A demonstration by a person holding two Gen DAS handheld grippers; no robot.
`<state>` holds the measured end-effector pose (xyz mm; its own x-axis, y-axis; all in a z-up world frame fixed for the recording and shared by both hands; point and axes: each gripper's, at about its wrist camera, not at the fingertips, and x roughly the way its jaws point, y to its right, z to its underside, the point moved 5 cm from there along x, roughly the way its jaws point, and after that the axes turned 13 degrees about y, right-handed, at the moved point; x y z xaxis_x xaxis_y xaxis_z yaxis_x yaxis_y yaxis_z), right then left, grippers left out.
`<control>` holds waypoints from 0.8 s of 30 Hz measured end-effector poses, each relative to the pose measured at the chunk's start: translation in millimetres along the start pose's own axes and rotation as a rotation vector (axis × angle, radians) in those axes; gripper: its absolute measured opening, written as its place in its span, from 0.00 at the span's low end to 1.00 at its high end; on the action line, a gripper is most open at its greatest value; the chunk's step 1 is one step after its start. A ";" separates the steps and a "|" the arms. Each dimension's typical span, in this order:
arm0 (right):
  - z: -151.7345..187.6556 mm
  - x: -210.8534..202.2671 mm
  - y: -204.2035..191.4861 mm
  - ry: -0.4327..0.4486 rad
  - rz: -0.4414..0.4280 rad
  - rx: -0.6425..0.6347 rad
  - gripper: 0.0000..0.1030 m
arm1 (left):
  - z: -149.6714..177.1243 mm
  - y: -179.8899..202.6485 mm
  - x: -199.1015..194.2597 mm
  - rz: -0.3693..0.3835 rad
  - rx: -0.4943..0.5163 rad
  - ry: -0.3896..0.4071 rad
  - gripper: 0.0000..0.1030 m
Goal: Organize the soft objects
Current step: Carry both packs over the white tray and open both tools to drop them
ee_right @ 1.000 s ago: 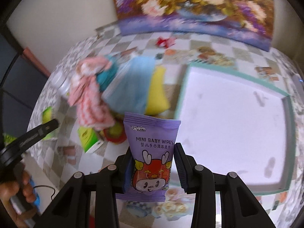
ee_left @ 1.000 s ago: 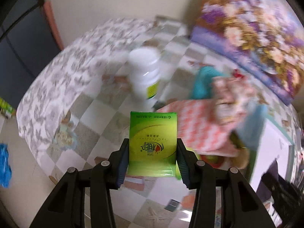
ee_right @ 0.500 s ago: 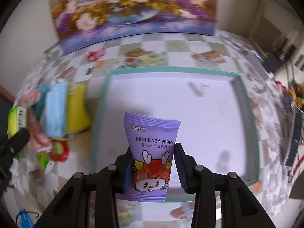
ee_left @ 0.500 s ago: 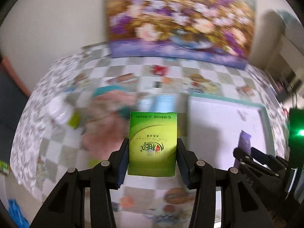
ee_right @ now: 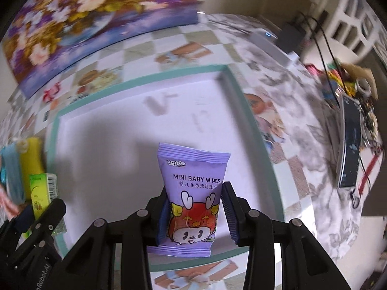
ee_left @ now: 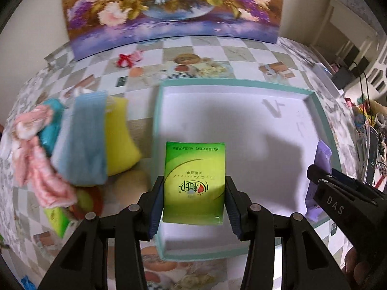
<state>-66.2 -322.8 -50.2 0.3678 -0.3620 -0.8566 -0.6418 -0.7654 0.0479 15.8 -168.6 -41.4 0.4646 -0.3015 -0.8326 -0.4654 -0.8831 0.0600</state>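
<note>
While both grippers hover over the tray (ee_left: 321,130), each clamps a packet.

I held the tissue pack (ee_left: 194,181) over the tray's (ee_left: 241,83) near left part and the wipes pouch (ee_right: 192,200) over its near right. The cloth pile (ee_left: 79,140) lay left of the tray, the painting (ee_left: 169,7) behind it.
</note>
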 end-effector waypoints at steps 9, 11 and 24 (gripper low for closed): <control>5.7 7.1 18.3 -0.017 0.059 0.015 0.72 | -1.3 19.9 6.1 0.058 0.056 0.028 0.79; 3.2 5.4 17.9 -0.004 0.059 0.012 0.73 | -5.4 19.0 1.3 0.061 0.053 0.053 0.82; 3.6 -1.1 -2.7 0.039 0.014 -0.063 1.00 | -6.0 -31.8 -0.7 -0.019 -0.157 0.055 0.98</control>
<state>-67.3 -318.4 -51.2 0.3862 -0.3922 -0.8349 -0.6039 -0.7917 0.0926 34.7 -142.4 -39.4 0.5148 -0.2999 -0.8031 -0.3351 -0.9327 0.1335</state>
